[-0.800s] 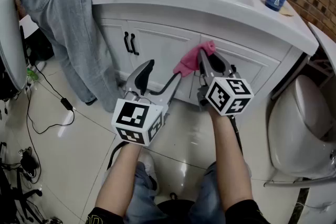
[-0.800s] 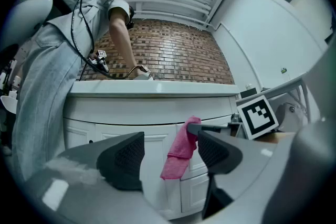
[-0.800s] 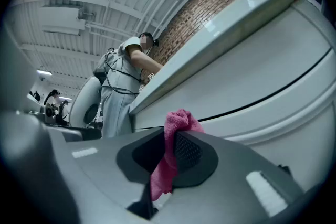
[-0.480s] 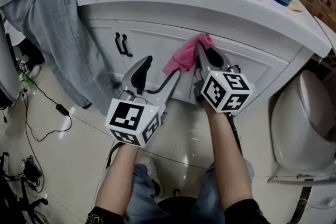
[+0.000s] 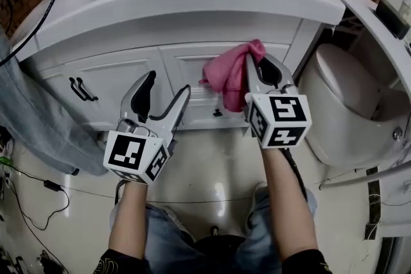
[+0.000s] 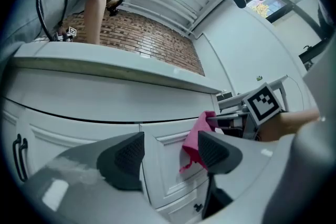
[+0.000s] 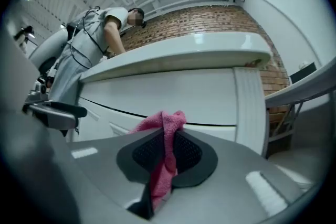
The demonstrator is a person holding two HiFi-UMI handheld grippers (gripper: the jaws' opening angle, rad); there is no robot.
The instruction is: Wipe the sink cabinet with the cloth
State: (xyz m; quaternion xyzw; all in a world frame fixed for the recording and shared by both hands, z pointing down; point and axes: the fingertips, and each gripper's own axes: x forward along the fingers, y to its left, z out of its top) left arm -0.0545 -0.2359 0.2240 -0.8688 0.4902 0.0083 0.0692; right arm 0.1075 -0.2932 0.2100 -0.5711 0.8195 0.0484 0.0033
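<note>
Sliding right, farther from the handles (image 5: 82, 90), the right gripper (image 7: 167, 152) is dragging the cloth (image 5: 230, 77), fingers clamped on it, across the cabinet (image 5: 128, 70) door, so wiping is advancing. The left gripper (image 5: 167, 84) is hovering nearer the handles, fingers apart.

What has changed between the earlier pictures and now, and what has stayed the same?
The right gripper has carried the pink cloth rightward along the front of the sink cabinet, farther from the black handles and nearer the cabinet's right end. The left gripper moved along beside it. Unchanged: the right jaws are shut on the cloth, and the left jaws are apart and empty.
</note>
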